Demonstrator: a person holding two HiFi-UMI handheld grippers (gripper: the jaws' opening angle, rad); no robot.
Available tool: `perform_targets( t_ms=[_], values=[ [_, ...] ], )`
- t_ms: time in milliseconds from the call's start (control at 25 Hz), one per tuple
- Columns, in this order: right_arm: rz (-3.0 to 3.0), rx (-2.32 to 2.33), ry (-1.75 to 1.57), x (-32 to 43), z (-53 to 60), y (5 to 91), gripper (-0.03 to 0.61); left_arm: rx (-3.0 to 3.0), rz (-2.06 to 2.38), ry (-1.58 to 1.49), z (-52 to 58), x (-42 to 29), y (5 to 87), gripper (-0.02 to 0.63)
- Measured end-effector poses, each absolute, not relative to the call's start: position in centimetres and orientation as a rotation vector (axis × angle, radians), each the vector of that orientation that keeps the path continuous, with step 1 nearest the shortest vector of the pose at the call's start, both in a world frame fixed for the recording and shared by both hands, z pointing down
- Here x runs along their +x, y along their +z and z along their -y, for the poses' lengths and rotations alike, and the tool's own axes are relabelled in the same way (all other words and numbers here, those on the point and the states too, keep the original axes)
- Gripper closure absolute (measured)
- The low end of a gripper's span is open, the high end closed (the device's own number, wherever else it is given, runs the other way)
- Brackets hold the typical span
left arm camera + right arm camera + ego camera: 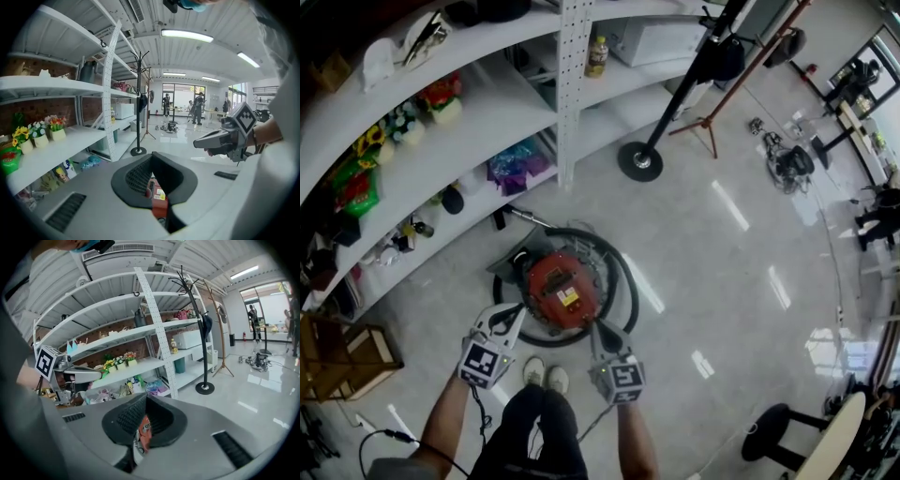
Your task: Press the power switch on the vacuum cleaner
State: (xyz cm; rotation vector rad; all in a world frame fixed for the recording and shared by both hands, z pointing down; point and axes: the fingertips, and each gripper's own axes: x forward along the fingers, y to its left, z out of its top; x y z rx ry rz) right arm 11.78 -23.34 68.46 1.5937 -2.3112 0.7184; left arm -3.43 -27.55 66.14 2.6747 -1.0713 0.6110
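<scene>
A red canister vacuum cleaner (561, 291) sits on the floor inside a loop of its black hose (623, 281). Its top carries a yellow-and-white label. My left gripper (517, 311) hovers by its near-left edge and my right gripper (600, 326) by its near-right edge. Both point at it, jaws together with nothing held. In the left gripper view only a strip of the red vacuum cleaner (158, 197) shows through the slit between the pads, and the right gripper (200, 141) hangs to the right. In the right gripper view the vacuum cleaner (144, 431) shows likewise, with the left gripper (96, 376) at left.
Curved white shelves (478, 122) with toys and flowers run along the left. A coat stand's round base (639, 161) and a tripod (710, 122) stand beyond the vacuum. A wooden crate (352, 361) is at left, a black stool (769, 431) at lower right. The person's shoes (546, 375) stand just behind the vacuum.
</scene>
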Motion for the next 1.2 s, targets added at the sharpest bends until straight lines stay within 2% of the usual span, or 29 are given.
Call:
perform_targets(
  t_ms=[760,1200],
  values=[
    [2.230,1.576,0.817,11.9,22.8,82.7,0.566,2.660,0.981,0.708,26.8,-4.0,78.4,0.606],
    [2.237,1.572,0.815,11.7,24.4,87.8,0.566,2.626,0.960,0.713,26.5,-4.1,84.2,0.606]
  ],
)
